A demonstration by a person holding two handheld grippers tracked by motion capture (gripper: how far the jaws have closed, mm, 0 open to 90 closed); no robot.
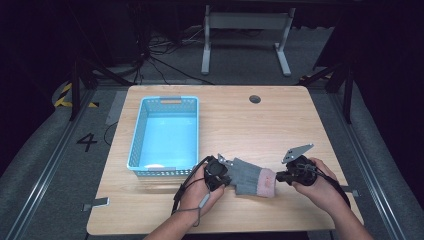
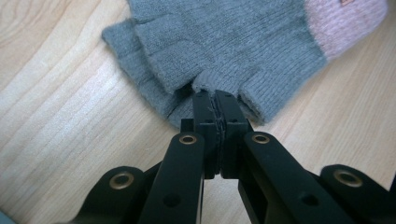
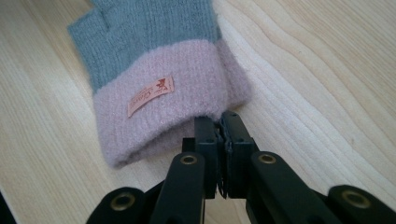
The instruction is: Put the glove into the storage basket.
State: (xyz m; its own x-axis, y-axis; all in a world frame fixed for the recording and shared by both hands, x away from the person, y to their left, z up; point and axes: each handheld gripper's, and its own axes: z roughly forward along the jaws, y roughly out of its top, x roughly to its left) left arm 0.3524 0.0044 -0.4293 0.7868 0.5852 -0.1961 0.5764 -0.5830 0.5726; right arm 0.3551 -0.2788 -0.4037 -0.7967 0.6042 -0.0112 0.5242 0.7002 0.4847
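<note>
- A grey knitted glove [image 1: 252, 177] with a pink cuff [image 3: 159, 112] is laid flat on the wooden table [image 1: 280, 130], near its front edge, just to the right of the front corner of a blue basket [image 1: 165, 132].
- The glove is held at both ends. The left gripper [image 2: 215, 100] is clamped on the grey finger end, where a small fold of knit is pinched between jaws that are drawn together.
- The right gripper [image 3: 218, 122] is clamped on the rim of the pink cuff; its jaws are likewise pressed together on a thin bit of the edge.
- In the high view the left gripper [image 1: 218, 172] and the right gripper [image 1: 295, 172] are seen at opposite ends of the glove, each carried in one of the person's hands.
- A small orange label [image 3: 152, 95] is sewn on the cuff, facing up.
- The step in hand is judged to be the taking hold of the glove, with both grips just made and the glove not yet raised from the table.
- The basket appears to be empty, so the next move is probably a lift with both hands together, then a carry to the left and over the basket's near wall.
- Both pinches are shallow, so an even lift is called for, without the ends being pulled apart, lest the knit slip out.
</note>
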